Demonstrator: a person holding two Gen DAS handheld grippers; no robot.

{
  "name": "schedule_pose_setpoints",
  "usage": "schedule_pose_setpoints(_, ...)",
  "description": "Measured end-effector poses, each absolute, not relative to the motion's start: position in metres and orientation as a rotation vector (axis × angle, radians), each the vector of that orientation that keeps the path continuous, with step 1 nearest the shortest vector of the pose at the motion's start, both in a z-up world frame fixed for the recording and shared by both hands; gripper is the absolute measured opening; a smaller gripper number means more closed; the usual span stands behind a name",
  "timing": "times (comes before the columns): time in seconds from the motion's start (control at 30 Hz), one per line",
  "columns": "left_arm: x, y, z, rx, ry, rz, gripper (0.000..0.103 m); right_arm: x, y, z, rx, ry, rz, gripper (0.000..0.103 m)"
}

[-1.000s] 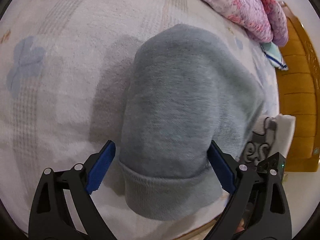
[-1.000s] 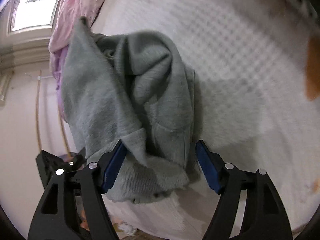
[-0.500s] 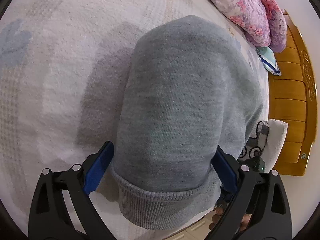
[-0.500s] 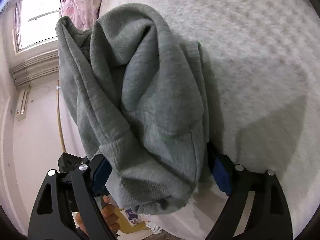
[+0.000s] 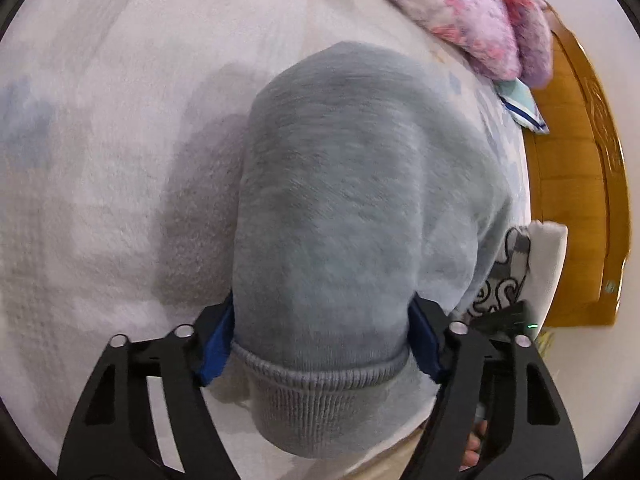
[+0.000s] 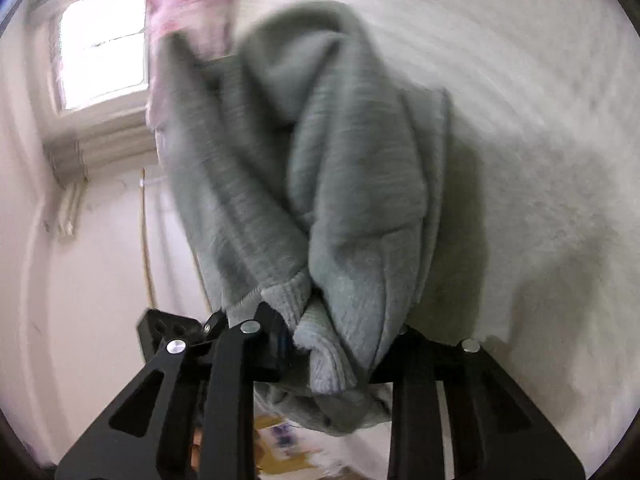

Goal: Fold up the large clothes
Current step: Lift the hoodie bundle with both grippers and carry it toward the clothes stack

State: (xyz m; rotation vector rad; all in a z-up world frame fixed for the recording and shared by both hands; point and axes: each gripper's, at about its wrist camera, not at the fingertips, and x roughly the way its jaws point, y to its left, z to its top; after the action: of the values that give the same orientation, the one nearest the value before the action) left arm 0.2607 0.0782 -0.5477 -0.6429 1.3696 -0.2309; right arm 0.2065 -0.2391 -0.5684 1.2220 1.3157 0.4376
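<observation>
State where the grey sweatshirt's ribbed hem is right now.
In the left wrist view, the ribbed hem sits low and central, between the left gripper's closing blue fingers, over the white bedspread.

The grey sweatshirt (image 5: pixel 352 208) was a thick, fleecy garment with a ribbed hem band (image 5: pixel 320 384), bunched into a rounded hump that rose off the white bed cover (image 5: pixel 100 160). Its ribbed edge hung nearest the camera, off the bed cover's near edge. In the right wrist view the sweatshirt (image 6: pixel 320 184) draped in long folds, lifted above the bed cover, its ribbed end gathered low.
</observation>
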Motion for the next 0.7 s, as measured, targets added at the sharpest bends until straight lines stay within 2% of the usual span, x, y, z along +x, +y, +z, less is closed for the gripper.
schedule_pose_setpoints(0.27, 0.264, 0.071, -0.479, -0.587, 1.255, -0.306, 0.064, 0.209, -0.231, -0.459, 0.896, 1.179, 0.435, 0.021)
schedule_pose_setpoints(0.37, 0.261, 0.057, -0.448, -0.598, 1.180, -0.316, 0.064, 0.211, -0.247, -0.429, 0.874, 1.132, 0.472, 0.021)
schedule_pose_setpoints(0.5, 0.254, 0.021, -0.403, -0.639, 1.088, -0.313, 0.064, 0.215, -0.292, -0.390, 0.809, 1.081, 0.538, 0.021)
schedule_pose_setpoints(0.7, 0.245, -0.071, -0.343, -0.713, 0.928, -0.305, 0.064, 0.230, -0.384, -0.334, 0.704, 1.027, 0.634, 0.021)
